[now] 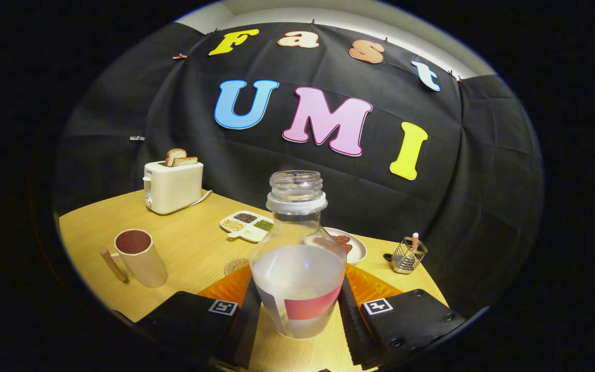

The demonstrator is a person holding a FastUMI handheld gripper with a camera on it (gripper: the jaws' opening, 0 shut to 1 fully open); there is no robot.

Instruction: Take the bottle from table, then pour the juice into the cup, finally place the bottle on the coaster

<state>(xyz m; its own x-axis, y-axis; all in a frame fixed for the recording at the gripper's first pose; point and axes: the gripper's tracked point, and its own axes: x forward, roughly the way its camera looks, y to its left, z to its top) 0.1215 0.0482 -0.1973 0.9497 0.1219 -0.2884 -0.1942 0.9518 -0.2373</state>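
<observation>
A clear, uncapped bottle (pixel 297 263) about half full of pale, cloudy juice, with a red and white label, stands upright between my fingers. My gripper (pixel 300 310) is shut on the bottle, one finger (pixel 246 323) pressing its lower body from each side. The beige cup (pixel 140 257) with a wooden handle sits on the wooden table (pixel 194 248) to the left of the fingers, its mouth facing up. A round coaster (pixel 235 266) lies just beyond the left finger, partly hidden behind it and the bottle.
A white toaster (pixel 173 187) with bread slices stands at the table's far left. Beyond the bottle lie a divided dish of grains (pixel 246 226) and a white plate (pixel 355 249) with reddish food. A wire holder (pixel 407 257) stands at the right.
</observation>
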